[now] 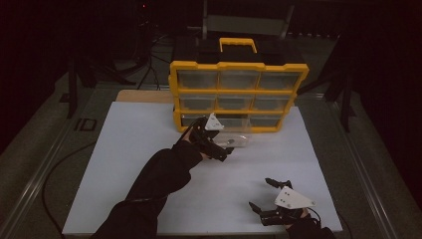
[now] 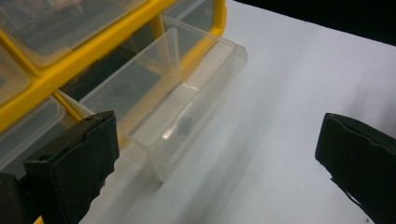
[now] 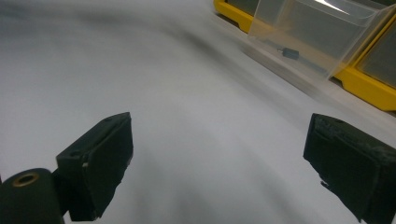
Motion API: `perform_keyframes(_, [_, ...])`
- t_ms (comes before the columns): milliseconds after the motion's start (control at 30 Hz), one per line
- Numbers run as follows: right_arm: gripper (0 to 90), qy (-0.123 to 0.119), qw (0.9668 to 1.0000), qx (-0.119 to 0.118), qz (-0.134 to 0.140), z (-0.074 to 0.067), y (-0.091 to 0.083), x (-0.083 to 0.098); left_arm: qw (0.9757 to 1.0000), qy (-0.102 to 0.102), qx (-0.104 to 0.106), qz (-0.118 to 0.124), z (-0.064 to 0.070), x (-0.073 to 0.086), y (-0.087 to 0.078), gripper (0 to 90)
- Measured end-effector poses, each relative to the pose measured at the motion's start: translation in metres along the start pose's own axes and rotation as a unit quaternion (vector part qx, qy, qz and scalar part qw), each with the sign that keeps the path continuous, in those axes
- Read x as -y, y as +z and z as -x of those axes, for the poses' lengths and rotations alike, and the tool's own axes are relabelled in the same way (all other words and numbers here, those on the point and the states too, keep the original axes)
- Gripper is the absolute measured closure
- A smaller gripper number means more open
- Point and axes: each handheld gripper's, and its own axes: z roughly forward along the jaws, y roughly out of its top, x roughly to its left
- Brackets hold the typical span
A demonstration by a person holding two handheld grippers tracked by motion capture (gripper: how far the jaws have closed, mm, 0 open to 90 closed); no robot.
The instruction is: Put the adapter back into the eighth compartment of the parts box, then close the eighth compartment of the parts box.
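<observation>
Organizer: a yellow drawer cabinet (image 1: 238, 94) with a black top and a yellow handle stood at the far side of the white counter (image 1: 124, 164), three rows of clear drawers in its front.
Drawer: a clear plastic drawer (image 1: 234, 137) in the bottom row stood pulled out over the counter, its back end in the cabinet's slot; in the left gripper view the drawer (image 2: 187, 102) lay just ahead of the tongs, between them and the cabinet.
Contents: a small dark piece (image 3: 289, 52) lay on the drawer's floor.
Left tongs (image 1: 226, 151): wide apart, nothing between them, just beside the drawer's front; no pad pressed on it.
Right tongs (image 1: 263, 194): wide apart and holding nothing, low over the bare counter at the near right, well apart from the drawer.
Sleeve: a dark sleeve (image 1: 159, 174) reached in from the near edge to the left tongs.
</observation>
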Motion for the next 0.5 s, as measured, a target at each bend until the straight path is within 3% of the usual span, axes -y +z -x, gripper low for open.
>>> perform_keyframes(500, [8.4,-0.001,1.0000,0.002,0.000,0.000,0.000,0.000,1.0000,0.002,0.003,0.003,0.020,0.021,0.001,0.6])
